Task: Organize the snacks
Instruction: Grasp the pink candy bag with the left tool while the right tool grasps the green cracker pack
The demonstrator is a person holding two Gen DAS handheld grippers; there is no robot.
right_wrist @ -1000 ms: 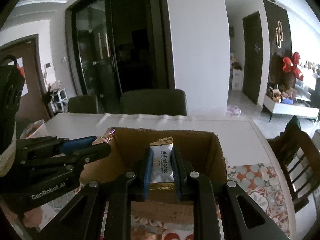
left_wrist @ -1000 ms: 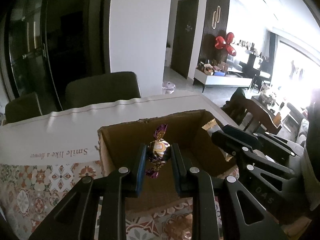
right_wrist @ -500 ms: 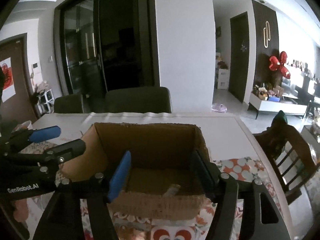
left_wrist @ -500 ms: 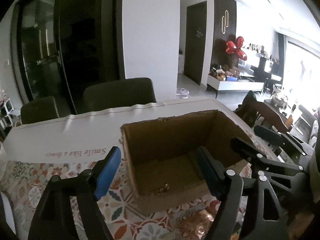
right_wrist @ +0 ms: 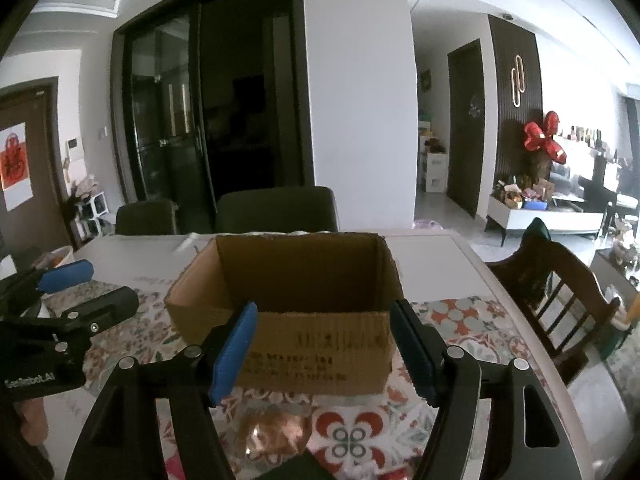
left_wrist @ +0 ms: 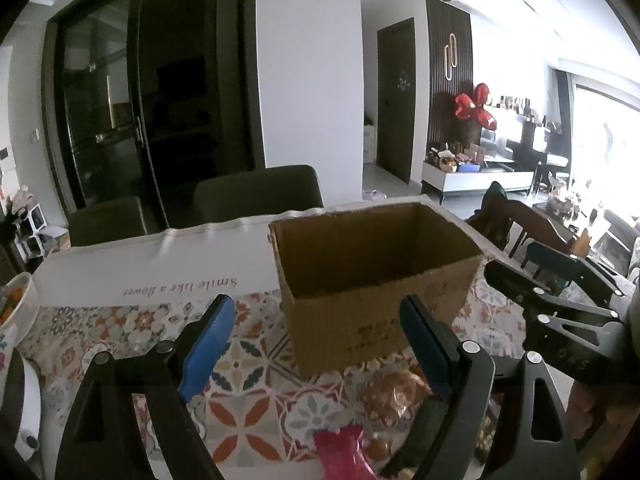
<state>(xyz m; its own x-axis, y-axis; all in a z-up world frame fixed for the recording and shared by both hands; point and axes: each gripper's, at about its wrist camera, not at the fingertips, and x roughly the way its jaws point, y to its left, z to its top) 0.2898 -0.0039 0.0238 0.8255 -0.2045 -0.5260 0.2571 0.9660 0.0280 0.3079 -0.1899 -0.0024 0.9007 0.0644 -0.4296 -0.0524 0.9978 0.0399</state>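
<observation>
An open brown cardboard box stands on the patterned tablecloth; it also shows in the right wrist view. Its inside is hidden from both views. My left gripper is open and empty, in front of and to the left of the box. My right gripper is open and empty, just in front of the box's near wall. Loose snacks lie near me: a copper-coloured clear bag, also in the right wrist view, and a pink wrapper.
A white table runner with lettering lies behind the box. A white bowl sits at the far left. Dark chairs stand behind the table and a wooden chair at its right edge.
Both grippers opened and dropped their snacks, the purple-gold candy and the white packet, into the box. Both then drew back and down, so the box inside is out of sight.
</observation>
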